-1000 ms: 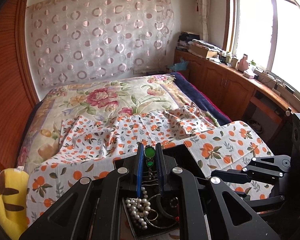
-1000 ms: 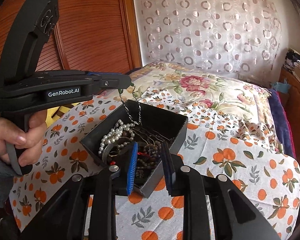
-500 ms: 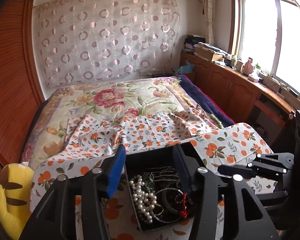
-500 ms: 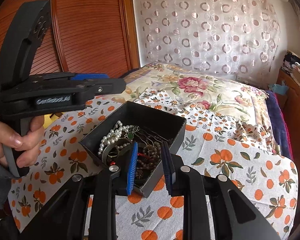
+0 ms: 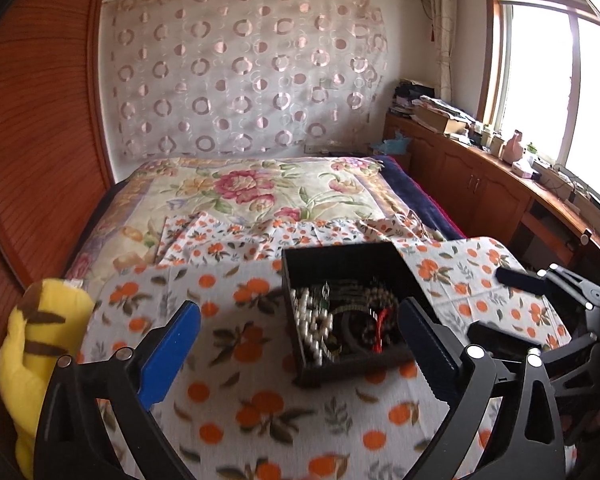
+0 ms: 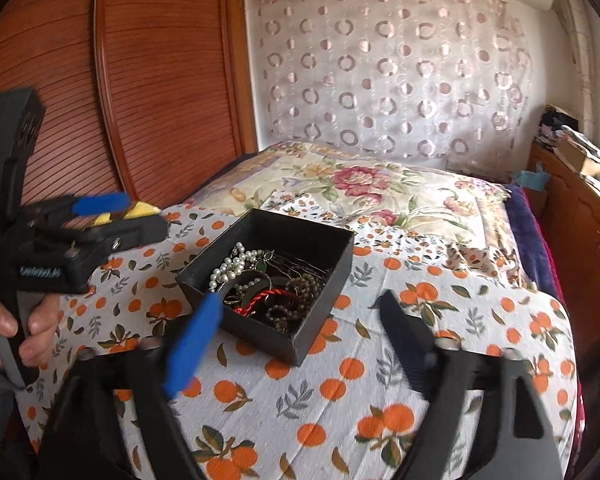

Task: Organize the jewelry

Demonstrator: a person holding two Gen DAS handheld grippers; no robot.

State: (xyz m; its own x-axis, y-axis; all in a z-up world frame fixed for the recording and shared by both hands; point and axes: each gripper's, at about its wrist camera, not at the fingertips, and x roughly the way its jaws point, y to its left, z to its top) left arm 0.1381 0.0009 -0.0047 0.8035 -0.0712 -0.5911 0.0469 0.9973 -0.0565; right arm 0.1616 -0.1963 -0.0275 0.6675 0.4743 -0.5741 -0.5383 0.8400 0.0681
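Right wrist view: the right gripper (image 6: 300, 336), jaws spread wide and empty, hovers over the orange-print cloth (image 6: 420, 380) just short of the square black jewelry box (image 6: 320, 308). The left gripper (image 5: 300, 340) is likewise splayed, level, its hand (image 6: 20, 332) gripping the handle beside the box.

The black box (image 5: 342, 256) is smeared in the left wrist view, so the jewelry (image 5: 340, 320) inside it cannot be told apart; the left gripper (image 5: 300, 320) finger crosses the box's near right corner. In the right wrist view, the right gripper (image 6: 296, 312) fingers blur, and beyond the box a yellow toy (image 6: 142, 210) is mostly hidden
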